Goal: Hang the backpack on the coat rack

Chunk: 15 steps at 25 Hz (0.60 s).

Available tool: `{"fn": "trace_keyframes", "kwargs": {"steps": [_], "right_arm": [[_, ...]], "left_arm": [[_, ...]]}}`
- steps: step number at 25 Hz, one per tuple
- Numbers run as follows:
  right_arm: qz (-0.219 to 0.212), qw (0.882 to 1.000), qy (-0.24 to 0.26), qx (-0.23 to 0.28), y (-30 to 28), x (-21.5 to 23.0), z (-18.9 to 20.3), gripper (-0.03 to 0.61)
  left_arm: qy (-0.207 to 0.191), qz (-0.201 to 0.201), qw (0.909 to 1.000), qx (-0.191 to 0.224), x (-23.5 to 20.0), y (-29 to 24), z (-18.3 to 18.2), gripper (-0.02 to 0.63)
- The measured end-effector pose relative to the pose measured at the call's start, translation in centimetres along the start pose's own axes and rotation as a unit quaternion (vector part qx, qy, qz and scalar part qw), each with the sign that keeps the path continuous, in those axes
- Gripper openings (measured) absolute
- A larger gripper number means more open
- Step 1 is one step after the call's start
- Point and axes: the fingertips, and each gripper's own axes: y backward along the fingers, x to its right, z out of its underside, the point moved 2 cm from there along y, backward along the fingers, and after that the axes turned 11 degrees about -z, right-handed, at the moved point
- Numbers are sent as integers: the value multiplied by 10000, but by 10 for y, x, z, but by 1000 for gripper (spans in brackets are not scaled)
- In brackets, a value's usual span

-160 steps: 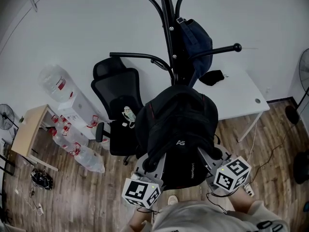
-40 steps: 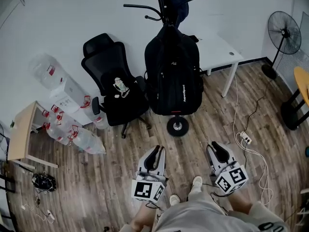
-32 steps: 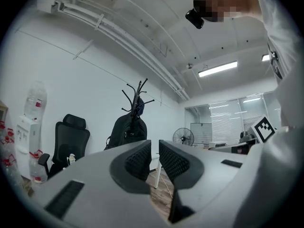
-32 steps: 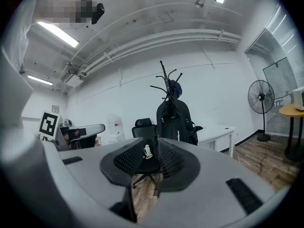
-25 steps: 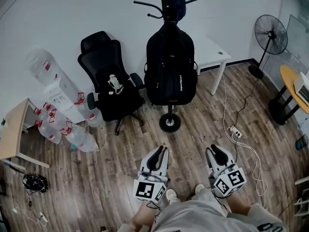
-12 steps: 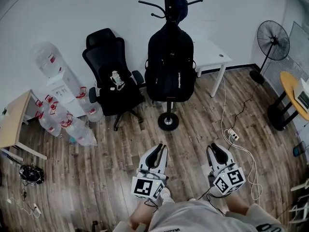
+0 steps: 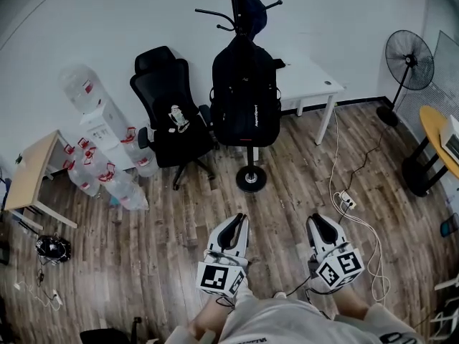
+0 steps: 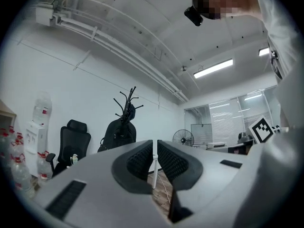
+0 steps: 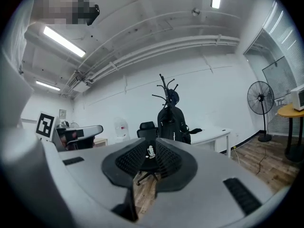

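The black backpack (image 7: 244,92) hangs on the black coat rack (image 7: 235,6), above its round base (image 7: 251,179). A dark bag (image 7: 252,13) hangs higher on the rack. Both grippers are low in the head view, well short of the rack, holding nothing. My left gripper (image 7: 240,219) has just been closing; its tips stand nearly together with nothing between them. My right gripper (image 7: 316,218) keeps a small gap between its pads. In the left gripper view the backpack (image 8: 118,134) shows far beyond the left gripper (image 8: 155,144). In the right gripper view the backpack (image 9: 173,122) hangs beyond the right gripper (image 9: 151,146).
A black office chair (image 7: 172,120) stands left of the rack and a white desk (image 7: 308,77) to its right. Water bottles (image 7: 107,181) and a small wooden table (image 7: 29,178) are at the left. A floor fan (image 7: 409,56) and cables (image 7: 351,199) are at the right.
Several seconds ago both grippers held the backpack up at the rack; now it hangs free. Over the last second both grippers drew back from the rack, so it looks smaller.
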Motion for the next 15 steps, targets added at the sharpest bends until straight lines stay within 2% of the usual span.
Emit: {"fn": "trace_keyframes", "kwargs": {"steps": [8,15], "right_arm": [[-410,9988,-242,-144,49,6,15,66],[-630,9967,-469,-224,65,10,27,61]], "left_arm": [[-223,-549,9980,-196,44,40,7,29],[-270,-827,9956,-350,56,57,15,29]]}}
